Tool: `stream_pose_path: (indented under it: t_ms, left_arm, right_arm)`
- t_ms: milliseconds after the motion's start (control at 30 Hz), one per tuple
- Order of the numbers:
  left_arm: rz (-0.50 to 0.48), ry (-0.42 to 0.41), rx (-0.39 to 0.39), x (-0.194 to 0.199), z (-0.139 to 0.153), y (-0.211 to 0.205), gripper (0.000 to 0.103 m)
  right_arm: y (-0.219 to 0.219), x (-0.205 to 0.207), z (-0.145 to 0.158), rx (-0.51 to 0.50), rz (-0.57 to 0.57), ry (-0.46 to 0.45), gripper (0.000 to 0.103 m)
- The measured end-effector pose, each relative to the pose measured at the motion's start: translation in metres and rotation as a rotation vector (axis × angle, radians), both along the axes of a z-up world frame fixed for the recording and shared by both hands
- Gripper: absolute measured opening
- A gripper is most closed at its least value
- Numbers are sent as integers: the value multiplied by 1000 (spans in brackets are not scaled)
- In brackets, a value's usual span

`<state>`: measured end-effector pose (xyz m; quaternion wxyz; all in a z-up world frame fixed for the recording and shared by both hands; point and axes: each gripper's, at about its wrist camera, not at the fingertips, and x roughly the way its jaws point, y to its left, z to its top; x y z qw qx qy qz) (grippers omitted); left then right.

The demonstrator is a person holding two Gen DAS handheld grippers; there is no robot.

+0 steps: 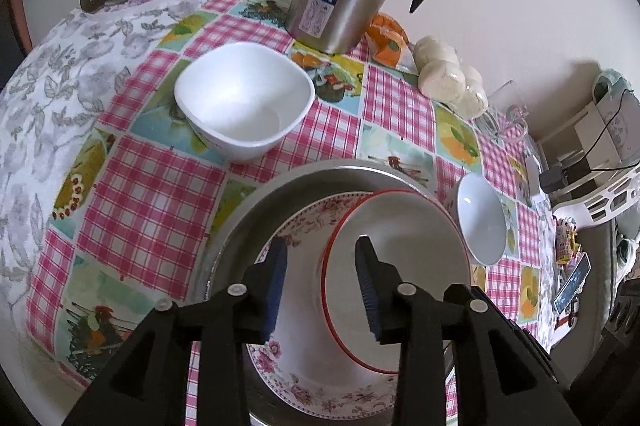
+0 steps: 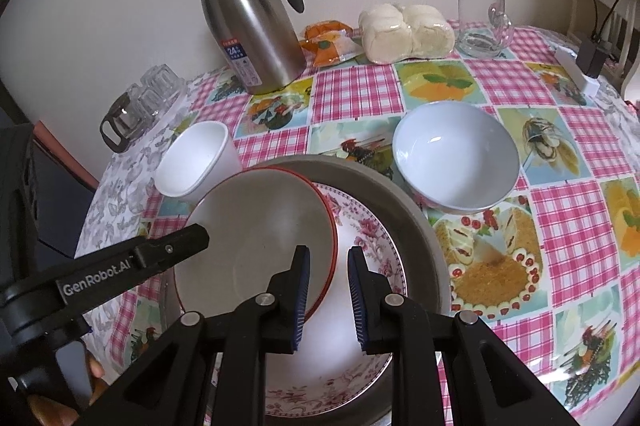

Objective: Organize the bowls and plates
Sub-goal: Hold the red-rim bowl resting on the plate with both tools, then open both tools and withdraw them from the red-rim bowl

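Nearest to the cameras, the left tool [image 1: 322,246] is hanging released over the stacked dishes, its two pads standing apart on either side of the near rim of the red-rimmed plate [image 1: 400,266] without pressing on it. The right tool [image 2: 329,254] is sitting with its pads straddling the opposite edge of that same plate, a clear gap on the outer side, so it is looking loosened rather than clenched. The plate is lying tilted inside the flowered plate [image 2: 360,226], which in turn is resting in the wide grey metal basin [image 2: 420,210]; this nesting is probably how the dishes are being gathered, largest at the bottom. The red-rimmed plate is showing a plain cream face with a thin red line around its edge. Beyond the basin, a square white bowl [image 1: 244,102] and a round pale bowl [image 2: 456,154] are still waiting loose on the checked desk [image 2: 560,210], one on each side. Farther back, a steel jug [image 2: 248,26], wrapped buns [image 2: 404,30] and a glass mug [image 2: 484,22] are standing along the wall.
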<state>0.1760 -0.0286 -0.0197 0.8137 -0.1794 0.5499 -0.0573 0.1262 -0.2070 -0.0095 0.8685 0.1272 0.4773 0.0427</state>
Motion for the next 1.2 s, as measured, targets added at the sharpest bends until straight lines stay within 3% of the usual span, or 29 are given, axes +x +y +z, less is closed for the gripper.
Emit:
stream_pose_path:
  t_ms: [133, 200, 233, 633, 700, 933, 1200]
  left_arm:
    - [14, -20, 11, -1, 6, 3, 44]
    - [27, -29, 19, -2, 9, 6, 59]
    - [35, -34, 26, -2, 11, 8, 61]
    - [130, -19, 116, -3, 11, 25, 70]
    - [149, -22, 120, -3, 11, 29, 83]
    - [199, -37, 130, -4, 13, 39, 88]
    - [250, -47, 215, -5, 13, 48, 95]
  right_arm:
    - [1, -1, 4, -7, -4, -14, 35]
    - [0, -2, 5, -11, -10, -17, 50]
    - [0, -2, 5, -16, -16, -17, 59]
    - [-2, -2, 4, -52, -35, -19, 78]
    - [-2, -2, 4, -56, -32, -25, 83]
    - [-1, -2, 5, -61, -27, -41, 103]
    - [1, -3, 7, -83, -20, -63, 103]
